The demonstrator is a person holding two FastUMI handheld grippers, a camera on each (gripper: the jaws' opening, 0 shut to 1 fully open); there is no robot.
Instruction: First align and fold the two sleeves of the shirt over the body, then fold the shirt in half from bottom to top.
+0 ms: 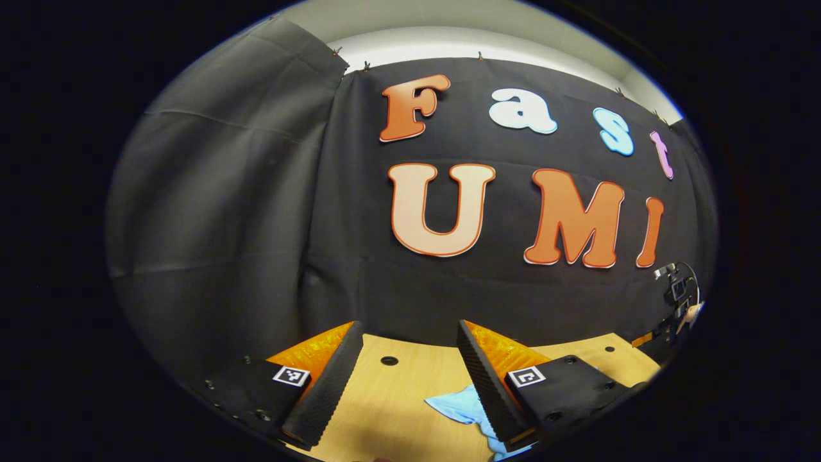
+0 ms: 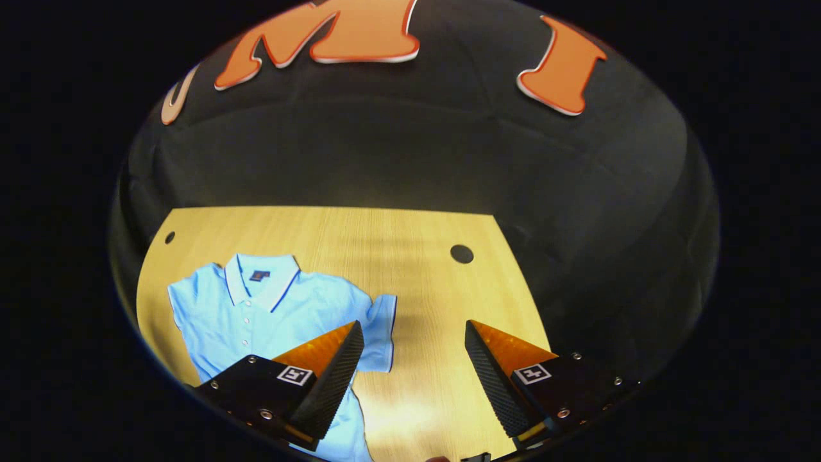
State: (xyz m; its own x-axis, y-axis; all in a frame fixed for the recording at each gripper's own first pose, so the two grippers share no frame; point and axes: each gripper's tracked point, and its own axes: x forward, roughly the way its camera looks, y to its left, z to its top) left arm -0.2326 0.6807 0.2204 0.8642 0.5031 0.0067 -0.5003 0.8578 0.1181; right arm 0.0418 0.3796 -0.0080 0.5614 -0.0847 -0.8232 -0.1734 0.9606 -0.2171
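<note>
Left gripper (image 1: 407,350): jaws spread wide, holding nothing, above the counter (image 1: 397,398).
Right gripper (image 2: 414,346): jaws wide apart and empty, above bare wood just beside the shirt's sleeve.
Shirt (image 2: 282,314): light blue polo, lying flat and face up on the counter (image 2: 359,237), collar toward the booth wall, both sleeves spread out.
Left gripper view: a blue corner of the shirt (image 1: 458,405) beside the right finger.
Counter: pale wood with round holes (image 2: 461,253).
</note>
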